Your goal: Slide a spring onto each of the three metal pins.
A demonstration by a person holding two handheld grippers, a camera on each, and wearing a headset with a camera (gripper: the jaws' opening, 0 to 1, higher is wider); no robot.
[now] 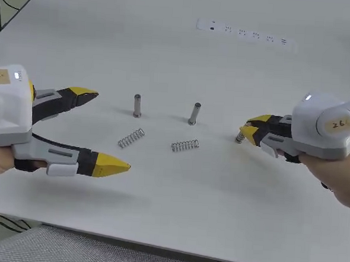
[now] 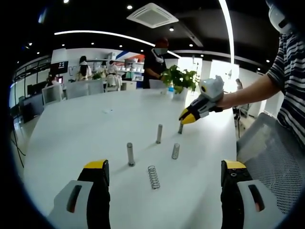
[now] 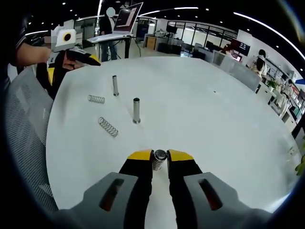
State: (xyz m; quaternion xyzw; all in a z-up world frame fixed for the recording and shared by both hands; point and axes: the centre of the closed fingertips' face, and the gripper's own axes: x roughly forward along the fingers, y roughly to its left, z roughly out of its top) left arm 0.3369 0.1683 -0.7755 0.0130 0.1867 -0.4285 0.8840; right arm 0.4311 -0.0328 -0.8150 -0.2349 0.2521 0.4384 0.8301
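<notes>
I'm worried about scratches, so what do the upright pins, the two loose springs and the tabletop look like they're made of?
Pins: probably steel, smooth grey cylinders with a dull sheen. Loose springs: thin coiled wire, likely steel too, silvery with small glints. Tabletop: white, matte and even, perhaps laminate or painted board; the look leaves that open.

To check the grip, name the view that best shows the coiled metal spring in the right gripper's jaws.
The right gripper view: the coiled metal spring sits close up between the shut jaws, under a metal pin top. The head and left gripper views show it small, partly behind the jaws.
</notes>
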